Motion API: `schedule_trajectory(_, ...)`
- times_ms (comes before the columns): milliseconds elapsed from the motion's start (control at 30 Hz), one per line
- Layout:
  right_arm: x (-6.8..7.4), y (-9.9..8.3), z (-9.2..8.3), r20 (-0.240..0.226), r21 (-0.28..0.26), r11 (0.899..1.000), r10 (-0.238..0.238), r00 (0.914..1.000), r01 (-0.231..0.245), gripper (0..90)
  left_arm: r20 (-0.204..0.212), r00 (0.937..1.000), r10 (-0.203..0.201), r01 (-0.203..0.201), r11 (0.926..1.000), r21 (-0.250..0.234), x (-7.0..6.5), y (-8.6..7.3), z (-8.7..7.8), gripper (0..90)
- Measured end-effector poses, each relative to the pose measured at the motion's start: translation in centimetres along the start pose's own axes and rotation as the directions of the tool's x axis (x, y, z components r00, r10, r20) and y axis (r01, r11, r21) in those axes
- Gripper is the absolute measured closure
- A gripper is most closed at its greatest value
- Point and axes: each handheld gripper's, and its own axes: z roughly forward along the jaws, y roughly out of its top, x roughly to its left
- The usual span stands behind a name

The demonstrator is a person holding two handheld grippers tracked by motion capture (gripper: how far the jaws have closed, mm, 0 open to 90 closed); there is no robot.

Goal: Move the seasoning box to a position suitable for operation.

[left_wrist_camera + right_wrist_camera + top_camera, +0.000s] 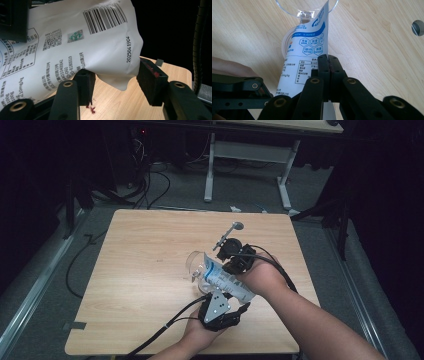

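Reading 20250419C4, the pouch [75,42] shows a barcode [105,17].

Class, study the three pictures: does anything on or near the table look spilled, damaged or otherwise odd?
Yes. Dark red specks lie on the wooden table under the left gripper, and a red smear marks one jaw pad; what the residue is cannot be told. The white pouch between the jaws has a crumpled lower end.
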Motion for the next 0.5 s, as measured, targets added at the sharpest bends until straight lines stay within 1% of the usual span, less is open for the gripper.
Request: schedule_trajectory(500, -0.13, 0.09, 0.25, 0.005, 0.009, 1.0, 0.001, 1.0, -0.001, 90.0, 0.001, 1.0, -0.002, 0.002, 1.0, -0.002, 0.04, 0.26, 0.3, 49.1)
